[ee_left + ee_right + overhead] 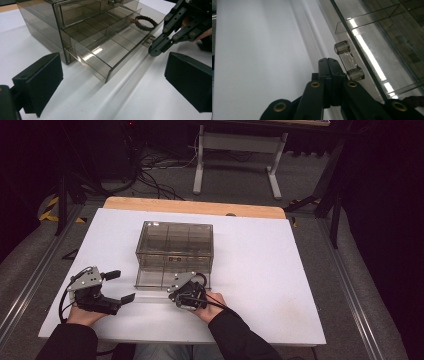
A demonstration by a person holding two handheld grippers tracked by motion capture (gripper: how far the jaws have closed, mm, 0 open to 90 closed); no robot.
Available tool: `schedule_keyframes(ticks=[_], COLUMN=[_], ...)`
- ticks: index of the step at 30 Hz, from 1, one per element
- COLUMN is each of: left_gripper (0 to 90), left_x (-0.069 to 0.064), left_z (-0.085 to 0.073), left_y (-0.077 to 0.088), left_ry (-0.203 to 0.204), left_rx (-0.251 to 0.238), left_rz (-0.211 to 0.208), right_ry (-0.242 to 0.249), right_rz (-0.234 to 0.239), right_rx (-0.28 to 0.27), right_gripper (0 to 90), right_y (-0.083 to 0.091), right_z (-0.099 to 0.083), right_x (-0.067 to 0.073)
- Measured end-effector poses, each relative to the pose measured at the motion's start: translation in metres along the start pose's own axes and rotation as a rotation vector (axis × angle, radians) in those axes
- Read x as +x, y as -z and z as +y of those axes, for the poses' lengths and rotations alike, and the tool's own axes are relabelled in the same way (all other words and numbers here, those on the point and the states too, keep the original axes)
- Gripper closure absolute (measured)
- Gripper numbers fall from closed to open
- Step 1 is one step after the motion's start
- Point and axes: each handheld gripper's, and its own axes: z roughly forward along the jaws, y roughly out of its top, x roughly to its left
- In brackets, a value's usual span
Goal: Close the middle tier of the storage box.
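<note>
A smoky clear drawer box [175, 242] stands mid-table with its bottom drawer [105, 42] pulled out toward me. The drawer has divided compartments, and a dark braided ring [140, 17] lies in one near its front. My right gripper [328, 66] is shut with nothing between its jaws. Its tips rest right beside the drawer's clear handle [348, 61], at the drawer front [175, 289]. The left gripper view shows the same right gripper [153, 51] next to that handle [148, 41]. My left gripper [122, 286] stands open and holds nothing, left of the drawer, its jaws [115, 85] pointing at the drawer's corner.
The white tabletop [260, 270] has free room to the right of the box and in front of it. A wooden strip [195, 207] runs along the far edge. Beyond it are cables and a white frame [235, 155] on the floor.
</note>
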Motion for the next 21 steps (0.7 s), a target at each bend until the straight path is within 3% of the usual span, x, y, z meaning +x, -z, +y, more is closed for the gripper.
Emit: schedule_keyframes(ticks=[21], left_gripper=[2.5], left_x=[0.0006], left_z=[0.0000], left_y=[-0.0005], left_ry=[-0.003], left_rx=[-0.003], left_rz=[0.003], right_ry=[-0.030], right_rz=[-0.015], right_rx=[-0.021], right_gripper=[90.0], right_y=[-0.0011], right_z=[0.0016], right_x=[-0.0061])
